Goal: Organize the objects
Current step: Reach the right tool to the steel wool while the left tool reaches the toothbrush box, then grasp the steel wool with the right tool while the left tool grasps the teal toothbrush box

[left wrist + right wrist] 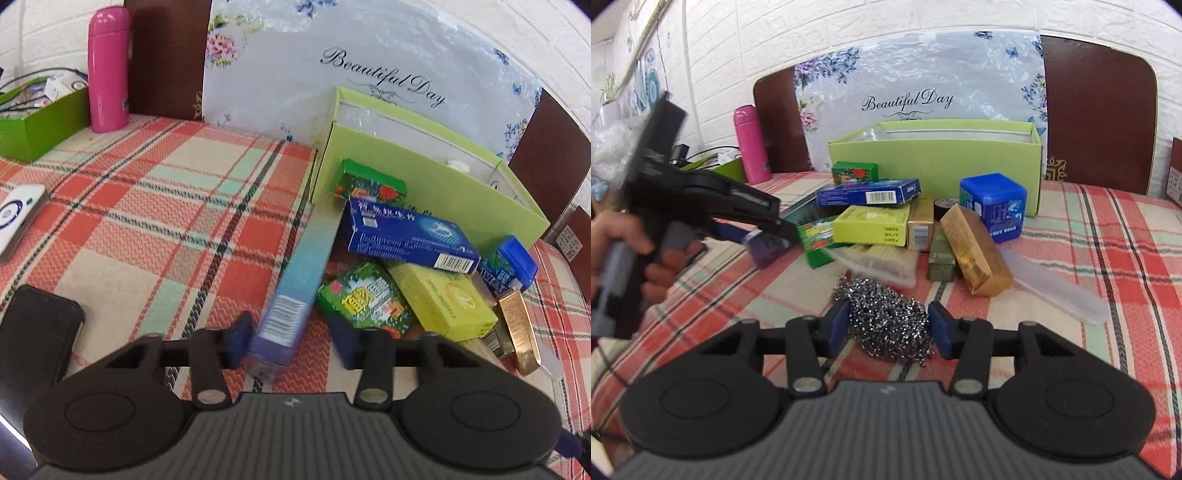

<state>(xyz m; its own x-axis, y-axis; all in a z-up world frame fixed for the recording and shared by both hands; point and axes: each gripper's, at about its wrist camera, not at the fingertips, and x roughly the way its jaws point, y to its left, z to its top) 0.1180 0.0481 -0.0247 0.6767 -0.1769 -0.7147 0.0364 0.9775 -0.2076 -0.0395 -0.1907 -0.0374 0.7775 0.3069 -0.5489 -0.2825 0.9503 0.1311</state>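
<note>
Pads of the right gripper (888, 328) touch both flanks of the steel wool scourer (886, 321), in front of the green box (934, 155); springy wire may slip. Left gripper (291, 341) straddles the long blue carton's (295, 280) end, right pad apart: it could pivot.

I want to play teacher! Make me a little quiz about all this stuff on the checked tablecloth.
1. What sits between the fingers of the right gripper?
A. a sponge
B. the steel scourer
C. a gold box
2. True or false: the pink bottle is lying on its side.
3. Fill the gap: the floral board behind the light green box says "Beautiful ___".

Key: 1 B. 2 false, it stands upright. 3 Day.
</note>
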